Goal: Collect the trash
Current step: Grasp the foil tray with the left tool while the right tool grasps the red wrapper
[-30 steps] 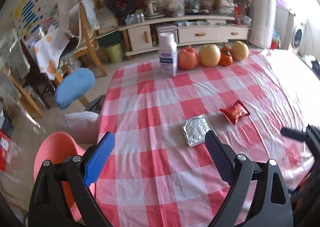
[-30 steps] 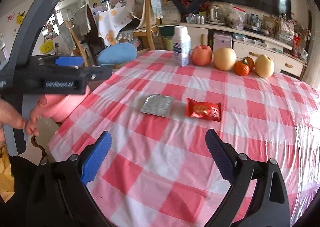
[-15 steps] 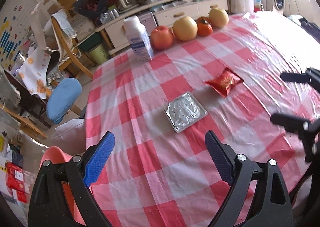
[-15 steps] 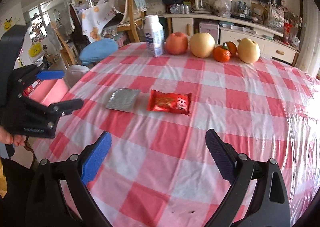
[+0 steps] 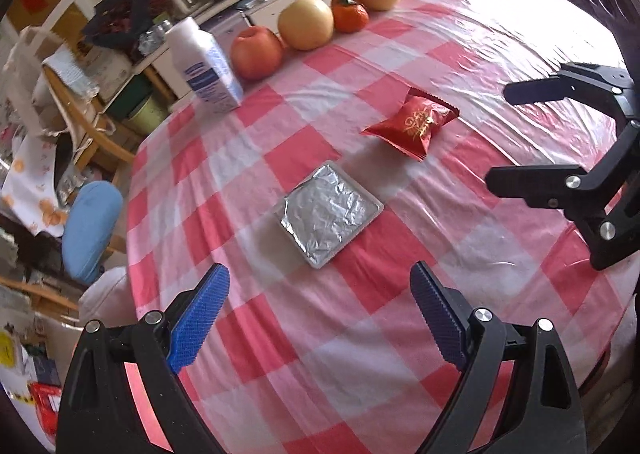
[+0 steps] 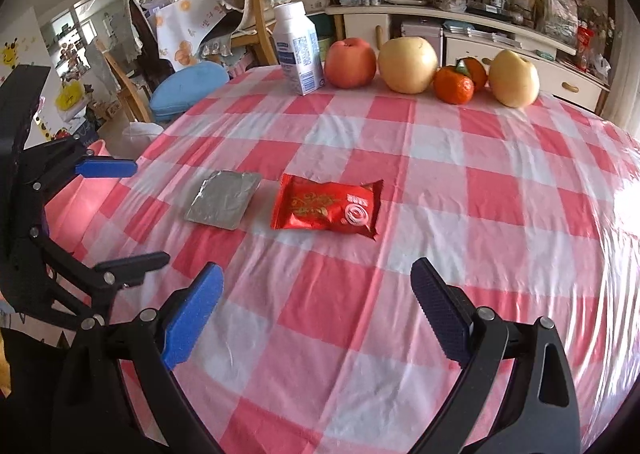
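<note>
A flat silver foil packet [image 5: 330, 210] [image 6: 223, 198] lies on the red-and-white checked tablecloth [image 5: 280, 334] [image 6: 460, 182]. Just right of it rests a red snack wrapper [image 5: 414, 121] [image 6: 327, 208]. My left gripper [image 5: 318, 306] hovers open, empty, just short of the foil packet. My right gripper [image 6: 316, 292] is open and empty too, a little short of the red wrapper. Each gripper shows in the other's view: the right gripper [image 5: 532, 134] at the right edge, the left gripper [image 6: 116, 214] at the left edge, both with jaws apart.
A white carton [image 5: 204, 66] [image 6: 300, 48], an apple [image 6: 350, 62], two pears and small oranges [image 6: 454, 88] line the table's far edge. A pink chair [image 5: 136, 398] and a blue cushioned chair [image 5: 90, 226] stand off the table's left side. Cluttered shelves sit behind.
Both grippers have come down and forward over the table, so the foil packet and the red wrapper look larger and nearer. The left gripper has rolled. Jaws stayed apart.
</note>
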